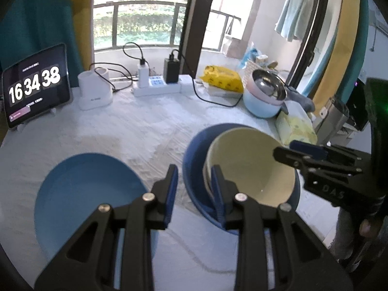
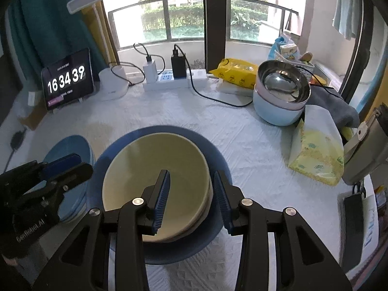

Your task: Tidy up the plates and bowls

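Lying at left on the white tablecloth (image 2: pixel 242 140): light blue plate (image 1: pixel 89 194). Hovering, jaws parted, gripping nothing: left gripper (image 1: pixel 194 189). Sitting inside dark blue bowl (image 2: pixel 218 160): cream bowl (image 2: pixel 155 169). Straddling its rim, parted, not clamping: right gripper (image 2: pixel 191 194).

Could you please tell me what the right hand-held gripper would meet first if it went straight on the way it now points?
Most likely the cream bowl: the right hand-held gripper is open, and its jaws straddle that bowl's right rim, one finger inside. The bowl sits in the dark blue bowl. Depth is unclear.
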The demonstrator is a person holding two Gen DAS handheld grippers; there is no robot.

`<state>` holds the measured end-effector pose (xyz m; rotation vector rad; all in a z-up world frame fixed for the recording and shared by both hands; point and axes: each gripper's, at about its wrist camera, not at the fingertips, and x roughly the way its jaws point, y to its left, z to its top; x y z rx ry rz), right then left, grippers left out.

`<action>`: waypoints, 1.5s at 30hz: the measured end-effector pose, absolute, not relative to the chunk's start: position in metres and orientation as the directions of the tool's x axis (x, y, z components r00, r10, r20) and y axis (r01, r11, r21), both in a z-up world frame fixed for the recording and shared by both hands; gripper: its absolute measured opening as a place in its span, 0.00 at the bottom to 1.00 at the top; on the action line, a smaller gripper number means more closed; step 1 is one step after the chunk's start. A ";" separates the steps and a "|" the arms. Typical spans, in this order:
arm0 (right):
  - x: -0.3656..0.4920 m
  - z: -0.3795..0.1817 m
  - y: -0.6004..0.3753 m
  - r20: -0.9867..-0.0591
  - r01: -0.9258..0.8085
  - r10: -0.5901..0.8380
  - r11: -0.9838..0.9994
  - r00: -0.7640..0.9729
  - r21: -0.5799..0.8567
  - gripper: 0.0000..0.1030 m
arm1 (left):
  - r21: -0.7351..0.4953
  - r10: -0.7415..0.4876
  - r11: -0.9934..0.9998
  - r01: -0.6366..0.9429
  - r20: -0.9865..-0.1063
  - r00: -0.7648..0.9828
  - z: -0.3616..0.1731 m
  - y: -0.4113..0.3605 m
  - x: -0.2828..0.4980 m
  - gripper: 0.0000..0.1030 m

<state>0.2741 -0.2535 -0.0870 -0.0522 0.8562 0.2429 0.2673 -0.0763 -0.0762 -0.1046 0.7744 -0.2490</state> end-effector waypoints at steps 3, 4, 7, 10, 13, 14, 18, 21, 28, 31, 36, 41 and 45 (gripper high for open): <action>0.272 -0.081 -0.260 -0.741 -0.225 0.198 0.972 0.642 0.065 0.39 | -0.183 -0.251 0.968 0.171 -0.670 0.699 -0.072 -0.070 0.268 0.29; 0.272 -0.079 -0.263 -0.738 -0.221 0.200 0.973 0.645 0.071 0.39 | -0.182 -0.248 0.969 0.169 -0.669 0.701 -0.071 -0.069 0.269 0.29; 0.272 -0.076 -0.272 -0.729 -0.206 0.203 0.975 0.654 0.087 0.39 | -0.176 -0.237 0.971 0.161 -0.674 0.699 -0.072 -0.065 0.271 0.29; 0.273 -0.076 -0.282 -0.724 -0.193 0.208 0.976 0.658 0.105 0.39 | -0.178 -0.241 0.970 0.163 -0.679 0.693 -0.074 -0.064 0.273 0.29; 0.275 -0.079 -0.293 -0.722 -0.180 0.215 0.975 0.657 0.127 0.39 | -0.171 -0.239 0.971 0.168 -0.686 0.687 -0.076 -0.066 0.273 0.29; 0.275 -0.080 -0.297 -0.722 -0.176 0.219 0.975 0.656 0.135 0.39 | -0.169 -0.236 0.972 0.165 -0.690 0.684 -0.077 -0.066 0.274 0.29; 0.277 -0.087 -0.306 -0.723 -0.171 0.231 0.973 0.651 0.157 0.39 | -0.152 -0.222 0.975 0.161 -0.706 0.672 -0.084 -0.071 0.276 0.29; 0.279 -0.095 -0.308 -0.734 -0.172 0.236 0.971 0.637 0.163 0.39 | -0.149 -0.212 0.977 0.152 -0.720 0.660 -0.090 -0.072 0.278 0.29; 0.284 -0.118 -0.308 -0.766 -0.175 0.249 0.968 0.593 0.179 0.39 | -0.134 -0.207 0.978 0.161 -0.736 0.644 -0.097 -0.080 0.281 0.29; 0.286 -0.127 -0.308 -0.774 -0.169 0.252 0.967 0.580 0.188 0.39 | -0.121 -0.199 0.979 0.165 -0.743 0.639 -0.099 -0.084 0.283 0.29; 0.288 -0.134 -0.302 -0.777 -0.169 0.212 0.976 0.592 0.138 0.39 | -0.106 -0.178 0.983 0.151 -0.763 0.621 -0.107 -0.086 0.289 0.29; 0.292 -0.145 -0.302 -0.781 -0.164 0.270 0.963 0.563 0.215 0.39 | -0.090 -0.166 0.984 0.152 -0.764 0.624 -0.110 -0.088 0.291 0.30; 0.294 -0.149 -0.309 -0.772 -0.139 0.296 0.954 0.562 0.264 0.47 | -0.060 -0.154 0.984 0.168 -0.759 0.632 -0.110 -0.089 0.291 0.31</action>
